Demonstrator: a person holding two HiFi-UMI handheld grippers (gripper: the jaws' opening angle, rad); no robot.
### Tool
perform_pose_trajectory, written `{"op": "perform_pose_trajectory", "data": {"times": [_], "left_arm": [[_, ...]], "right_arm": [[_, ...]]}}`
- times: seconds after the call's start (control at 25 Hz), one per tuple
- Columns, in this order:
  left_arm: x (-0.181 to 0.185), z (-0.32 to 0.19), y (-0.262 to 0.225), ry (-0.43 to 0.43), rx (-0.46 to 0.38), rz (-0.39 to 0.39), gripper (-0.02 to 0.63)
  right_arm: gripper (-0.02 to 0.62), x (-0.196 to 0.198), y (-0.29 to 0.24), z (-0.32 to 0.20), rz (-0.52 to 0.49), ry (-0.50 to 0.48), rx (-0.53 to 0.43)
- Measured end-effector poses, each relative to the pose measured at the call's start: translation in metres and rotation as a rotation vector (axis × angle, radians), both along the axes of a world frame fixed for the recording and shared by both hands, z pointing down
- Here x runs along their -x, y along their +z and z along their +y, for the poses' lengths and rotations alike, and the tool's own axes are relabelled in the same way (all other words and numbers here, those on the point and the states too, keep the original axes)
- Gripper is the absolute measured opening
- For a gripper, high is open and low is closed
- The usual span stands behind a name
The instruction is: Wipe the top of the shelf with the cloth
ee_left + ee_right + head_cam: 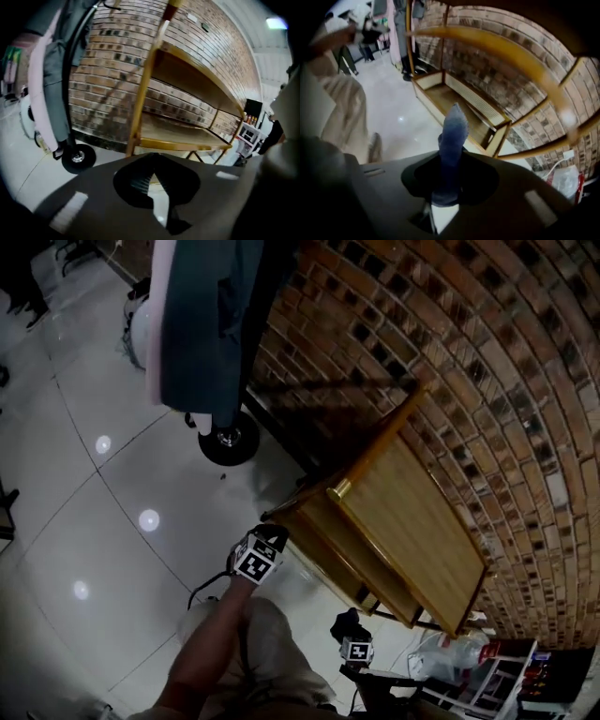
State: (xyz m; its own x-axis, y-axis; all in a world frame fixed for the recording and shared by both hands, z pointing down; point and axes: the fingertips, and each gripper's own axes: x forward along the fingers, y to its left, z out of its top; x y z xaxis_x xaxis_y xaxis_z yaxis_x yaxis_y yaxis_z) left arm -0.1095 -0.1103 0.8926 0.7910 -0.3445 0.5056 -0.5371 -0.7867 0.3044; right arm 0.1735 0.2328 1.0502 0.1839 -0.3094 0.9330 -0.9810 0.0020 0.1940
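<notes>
While the wooden shelf [412, 521] stands against the brick wall [487, 343], the right gripper [449, 180] is clamped on a blue cloth [453, 133], which juts up from between its jaws. In the head view that gripper sits low, between 5 and 6 o'clock, off the shelf's near edge. The left gripper [152, 164] has its jaws together with nothing between them; its marker cube [258, 561] shows at 8 o'clock from the shelf's corner post. A rack's black wheel [228, 439] rests on the white tile floor [103, 512] at 11 o'clock from that cube.
</notes>
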Motion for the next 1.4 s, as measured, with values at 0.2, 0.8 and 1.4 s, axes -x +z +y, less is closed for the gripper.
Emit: {"op": "perform_pose_trajectory", "data": {"times": [0.2, 0.8, 1.4], "left_arm": [[0.055, 0.044, 0.005, -0.073, -0.025, -0.132, 0.005], [0.067, 0.121, -0.444, 0.217, -0.124, -0.093, 0.005], [0.051, 0.003, -0.68, 0.276, -0.305, 0.083, 0.005]], "right_arm": [[0.086, 0.054, -0.125, -0.022, -0.119, -0.107, -0.054], [0.086, 0.109, -0.574, -0.143, -0.097, -0.136, -0.384], [0.086, 0.098, -0.905, -0.223, -0.166, -0.031, -1.007]]}}
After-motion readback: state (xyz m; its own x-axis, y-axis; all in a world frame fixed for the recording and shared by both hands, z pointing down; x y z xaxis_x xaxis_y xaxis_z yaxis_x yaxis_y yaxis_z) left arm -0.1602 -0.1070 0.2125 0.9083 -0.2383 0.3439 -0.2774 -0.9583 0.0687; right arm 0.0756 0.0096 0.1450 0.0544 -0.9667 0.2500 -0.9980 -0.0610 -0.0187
